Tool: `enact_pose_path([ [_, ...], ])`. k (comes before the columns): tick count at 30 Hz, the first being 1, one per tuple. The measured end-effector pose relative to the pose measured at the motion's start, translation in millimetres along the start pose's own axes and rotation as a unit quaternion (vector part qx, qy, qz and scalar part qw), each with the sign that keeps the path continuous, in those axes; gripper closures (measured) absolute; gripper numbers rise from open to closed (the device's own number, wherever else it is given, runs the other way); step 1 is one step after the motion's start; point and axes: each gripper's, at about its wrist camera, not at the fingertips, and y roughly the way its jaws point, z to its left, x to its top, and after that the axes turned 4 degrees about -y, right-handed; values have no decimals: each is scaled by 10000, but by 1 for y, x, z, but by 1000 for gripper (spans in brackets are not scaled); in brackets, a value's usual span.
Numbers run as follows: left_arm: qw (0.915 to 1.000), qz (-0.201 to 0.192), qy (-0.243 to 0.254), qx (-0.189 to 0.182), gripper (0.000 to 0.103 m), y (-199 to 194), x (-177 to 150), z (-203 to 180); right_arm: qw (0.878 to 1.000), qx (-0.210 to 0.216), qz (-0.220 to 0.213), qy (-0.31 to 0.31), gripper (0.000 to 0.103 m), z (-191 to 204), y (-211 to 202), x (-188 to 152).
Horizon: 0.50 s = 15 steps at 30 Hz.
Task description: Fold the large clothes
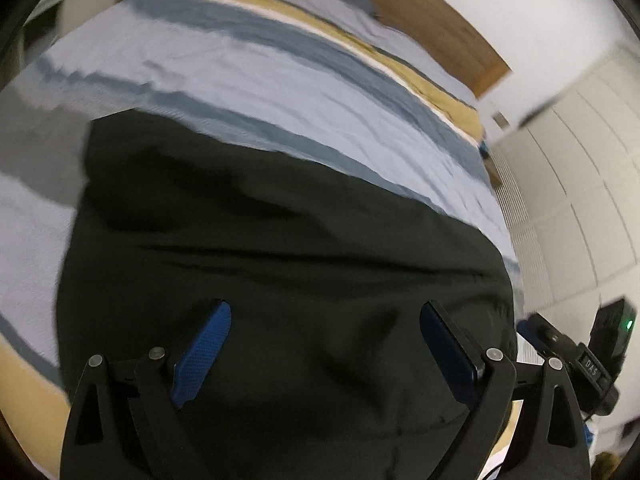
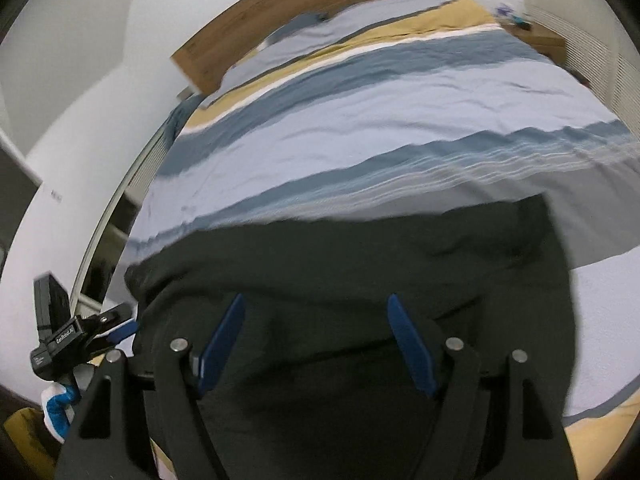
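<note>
A large black garment (image 1: 260,240) lies spread on a striped bed cover (image 1: 240,76), with soft folds across it. It also fills the lower half of the right wrist view (image 2: 360,264). My left gripper (image 1: 326,308) is open, its blue pads wide apart just above the near part of the garment, holding nothing. My right gripper (image 2: 318,300) is open too, above the garment's near edge. Each gripper shows in the other's view: the right one at the far right edge (image 1: 536,332), the left one at the lower left (image 2: 120,330).
The bed has blue, white and mustard stripes (image 2: 360,92), pillows and a wooden headboard (image 2: 304,12) at the far end. White cupboard doors (image 1: 580,160) stand beside the bed. A white wall (image 2: 80,92) lies on the other side.
</note>
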Motion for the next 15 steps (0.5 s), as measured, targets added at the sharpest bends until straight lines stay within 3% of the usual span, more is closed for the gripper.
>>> enact_pose_path([
  [4, 9979, 103, 582, 263, 8, 35, 0, -28, 9995, -63, 179, -272, 30, 28, 38, -9],
  [7, 9932, 284, 884, 699, 1, 75, 12, -35, 9987, -166, 373, -321, 28, 27, 74, -4],
  [8, 9916, 351, 880, 881, 1, 91, 21, -33, 9985, -161, 448, -262, 28, 21, 88, 1],
  [15, 9888, 595, 725, 1163, 1, 147, 62, -23, 9970, -295, 682, -200, 28, 1, 148, 36],
])
